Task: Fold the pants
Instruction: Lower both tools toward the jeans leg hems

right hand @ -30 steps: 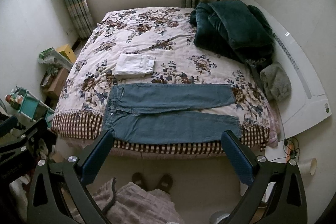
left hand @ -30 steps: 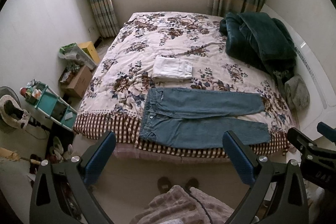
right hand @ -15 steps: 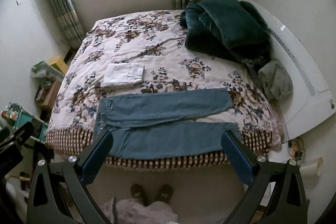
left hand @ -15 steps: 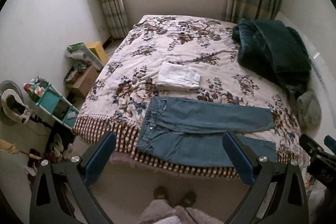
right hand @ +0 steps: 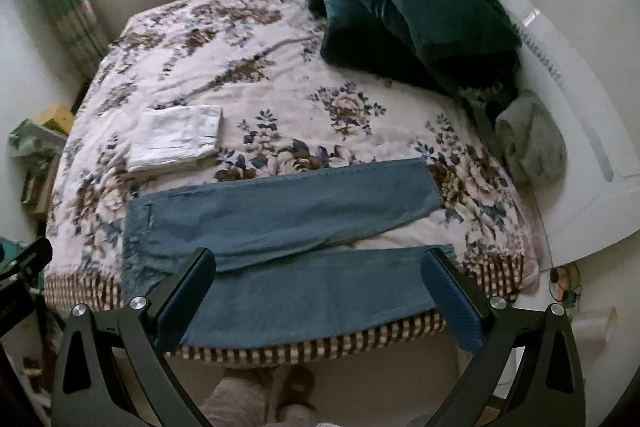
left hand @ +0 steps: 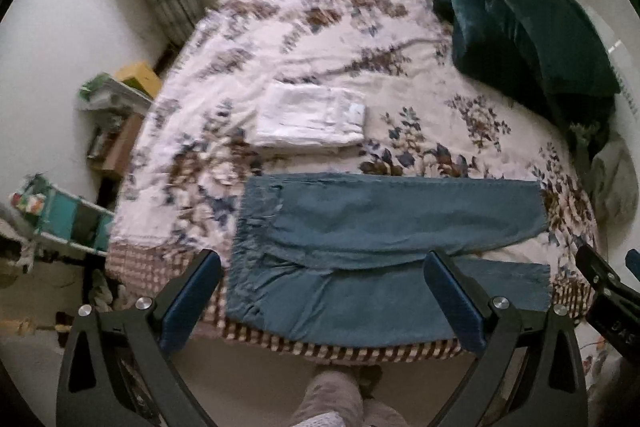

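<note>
Blue jeans lie flat across the near edge of the bed, waistband to the left, both legs stretched to the right; they also show in the right wrist view. My left gripper is open and empty, held in the air over the near leg by the waistband end. My right gripper is open and empty, over the near leg further right. Neither touches the jeans.
A folded white garment lies on the floral bedspread behind the jeans. A dark green blanket is heaped at the back right, with a grey bundle below it. A teal cart and boxes stand on the floor left.
Both grippers have moved forward and down toward the bed's near edge, so the jeans now fill the lower views. Both stay open. The jeans have not moved.
</note>
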Demonstrator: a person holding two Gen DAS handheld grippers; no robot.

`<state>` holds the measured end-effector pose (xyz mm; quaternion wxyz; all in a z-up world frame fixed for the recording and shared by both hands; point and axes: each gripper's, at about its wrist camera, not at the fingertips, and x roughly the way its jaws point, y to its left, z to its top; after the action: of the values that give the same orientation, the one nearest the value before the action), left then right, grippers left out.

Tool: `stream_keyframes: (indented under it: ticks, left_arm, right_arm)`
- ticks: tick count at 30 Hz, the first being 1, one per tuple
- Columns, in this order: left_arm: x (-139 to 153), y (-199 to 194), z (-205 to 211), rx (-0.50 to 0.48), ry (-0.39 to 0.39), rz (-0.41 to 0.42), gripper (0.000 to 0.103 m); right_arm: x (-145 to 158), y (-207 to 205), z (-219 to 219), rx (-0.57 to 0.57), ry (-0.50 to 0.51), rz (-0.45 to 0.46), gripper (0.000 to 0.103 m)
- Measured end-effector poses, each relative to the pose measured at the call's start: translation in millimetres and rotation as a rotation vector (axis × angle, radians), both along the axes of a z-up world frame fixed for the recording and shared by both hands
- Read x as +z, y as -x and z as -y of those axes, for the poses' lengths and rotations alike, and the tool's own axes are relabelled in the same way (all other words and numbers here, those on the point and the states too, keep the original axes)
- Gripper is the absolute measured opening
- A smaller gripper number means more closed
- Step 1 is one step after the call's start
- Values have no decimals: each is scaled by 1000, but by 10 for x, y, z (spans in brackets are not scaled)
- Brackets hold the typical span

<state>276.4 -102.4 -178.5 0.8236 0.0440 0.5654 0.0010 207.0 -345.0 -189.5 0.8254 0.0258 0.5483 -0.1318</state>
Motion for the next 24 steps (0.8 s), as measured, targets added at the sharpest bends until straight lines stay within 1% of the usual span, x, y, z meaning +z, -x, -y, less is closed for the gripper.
stream_keyframes:
  ticks: [2,5,7,9,12,13,15,16,18,19,20,21,22,23,24]
  left_arm:
    - [-230,-309,29,-13,16,-40,103]
    - [-498,-619,51,-28,29,-87,103]
    - [-760,-853,76,-38,13,-115,103]
    - [-950,-1013,85,-38,4,-136,103]
    - [-1387,-1274,97,-31,-32,-168,103]
    - [-1491,-1338,101,-30,-41,-174,103]
    - [-1847,-1501,120,-30,-69,-199,103]
    - [-1961,-1552,135,-36,-80,-205,103]
    - [-2303,-1663,217,-76,-127,-231,103]
    - [-2538,-1721,299,-120,-158,-246,103]
    - [-2711,-1774,361,-155,-190,-257,103]
    - [-2883,-1804,445,-197,-212,-263,103]
    - [-3019,-1856,498,-235,-224,-270,103]
    - [-3162,-1883,579,-277,-244,-279,103]
    - [-3361,-1920,705,-338,-261,-292,103]
  right_arm:
    - [-229,-288,37,-21,5,-25,103]
    - [-595,-719,73,-42,16,-64,103]
    - [-885,-1012,85,-53,33,-89,103]
    - [-1124,-1194,97,-57,27,-108,103]
    - [-1648,-1532,139,-47,36,-152,103]
    - [-1796,-1577,147,-39,47,-165,103]
    - [-2118,-1730,192,-20,67,-200,103]
    - [-2348,-1835,219,9,76,-231,103]
    - [-2687,-1966,258,69,108,-279,103]
    - [-2876,-2025,285,114,126,-295,103]
    - [-3104,-2098,314,163,156,-330,103]
    - [-3269,-2137,351,196,176,-363,103]
    - [-3513,-2212,397,256,190,-406,103]
    - [-3665,-2250,417,296,204,-433,103]
    - [-3828,-2306,431,340,225,-460,103]
